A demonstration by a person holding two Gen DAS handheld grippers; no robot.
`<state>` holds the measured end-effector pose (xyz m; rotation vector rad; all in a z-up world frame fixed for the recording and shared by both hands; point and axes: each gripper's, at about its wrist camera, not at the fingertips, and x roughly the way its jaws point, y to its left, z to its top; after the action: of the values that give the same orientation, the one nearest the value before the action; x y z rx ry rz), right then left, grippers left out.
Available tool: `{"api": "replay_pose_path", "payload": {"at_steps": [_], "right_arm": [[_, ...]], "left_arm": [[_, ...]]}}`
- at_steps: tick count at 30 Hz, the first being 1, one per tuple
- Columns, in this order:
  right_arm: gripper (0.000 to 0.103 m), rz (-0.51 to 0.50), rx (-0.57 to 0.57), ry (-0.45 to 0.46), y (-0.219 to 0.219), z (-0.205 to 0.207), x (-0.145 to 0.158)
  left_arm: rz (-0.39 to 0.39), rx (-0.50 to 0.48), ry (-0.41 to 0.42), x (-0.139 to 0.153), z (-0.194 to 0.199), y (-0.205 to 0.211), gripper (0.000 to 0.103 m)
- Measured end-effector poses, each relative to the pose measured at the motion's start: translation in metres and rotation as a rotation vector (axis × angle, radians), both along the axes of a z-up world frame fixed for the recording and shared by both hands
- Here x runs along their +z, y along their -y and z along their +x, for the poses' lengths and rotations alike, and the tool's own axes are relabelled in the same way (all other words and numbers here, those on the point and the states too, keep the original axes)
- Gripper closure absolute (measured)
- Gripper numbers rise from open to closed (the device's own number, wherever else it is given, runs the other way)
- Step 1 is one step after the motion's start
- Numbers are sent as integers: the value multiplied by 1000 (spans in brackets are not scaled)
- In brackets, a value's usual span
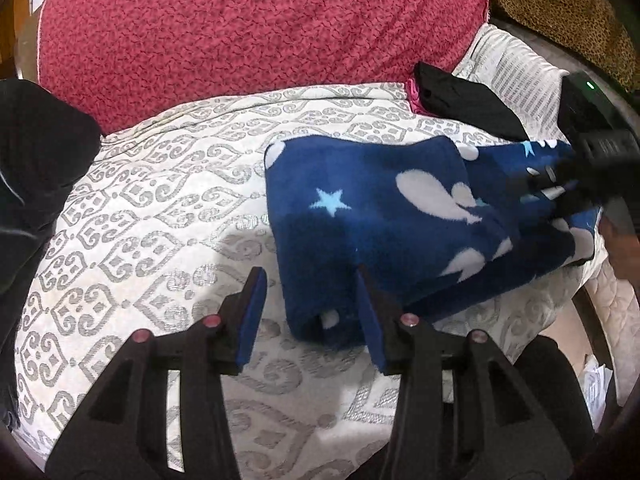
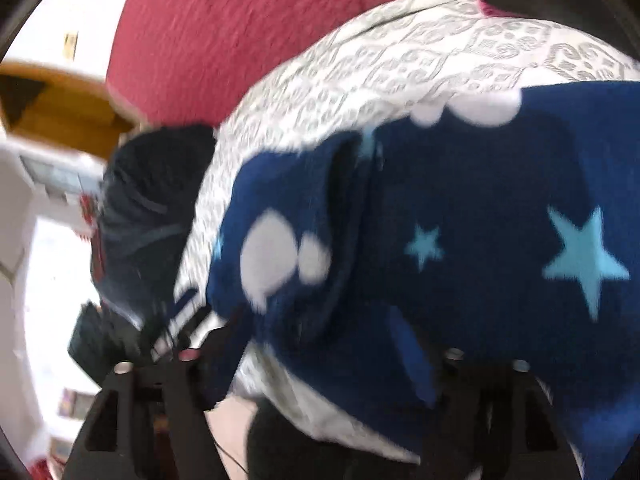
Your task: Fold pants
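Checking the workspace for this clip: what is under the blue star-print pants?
The blue pants lie on the white mattress with grey scroll pattern, bare around them. Whatever lies directly beneath the fabric is covered.

One pair of blue star-print pants [image 1: 384,216], two claws [image 1: 312,320] [image 2: 320,344], one red blanket [image 1: 240,32], one patterned mattress [image 1: 160,184], two black garments [image 1: 468,100] [image 1: 36,184].

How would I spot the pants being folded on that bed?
Find the white mattress with grey scrollwork, in front of the red blanket. The pants lie folded on it: navy fleece with white shapes and pale blue stars, unlike the plain black garments nearby.
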<state>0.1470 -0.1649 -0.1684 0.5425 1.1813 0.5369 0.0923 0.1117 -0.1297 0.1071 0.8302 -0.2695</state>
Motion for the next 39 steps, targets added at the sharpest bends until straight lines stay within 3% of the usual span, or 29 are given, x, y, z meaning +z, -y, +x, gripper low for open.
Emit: {"api": "replay_pose_path", "payload": {"at_steps": [6,15,16,19,21,25,32,34,39], "right_arm": [[27,82,50,-144,-24,40,-32],[20,51,82,-131,-63,63,-34],[26,44,86,-124,-64,60,-35],[75,34,97,-107,-68,59,-30],[78,38,77,-96,-64,56,-26],[81,-23,77,15,-64,48,-4],[84,-127,45,225,-54,24,54],[84,-141,37,267,-48,20,68],[84,-126,12,287,-27,16,86]], "left_arm": [[1,-24,-40,-8,0,4,56],[-20,-32,-104,-23,-1,2,55],[-23,-32,-110,-24,-1,3,55],[-26,-38,-126,-28,0,5,55],[-20,-40,-125,-29,1,7,55],[-23,-6,-118,-31,5,6,50],[-107,0,-134,-32,15,17,48],[-94,-28,-122,-30,12,27,37],[-77,-47,-113,-31,10,52,34]]}}
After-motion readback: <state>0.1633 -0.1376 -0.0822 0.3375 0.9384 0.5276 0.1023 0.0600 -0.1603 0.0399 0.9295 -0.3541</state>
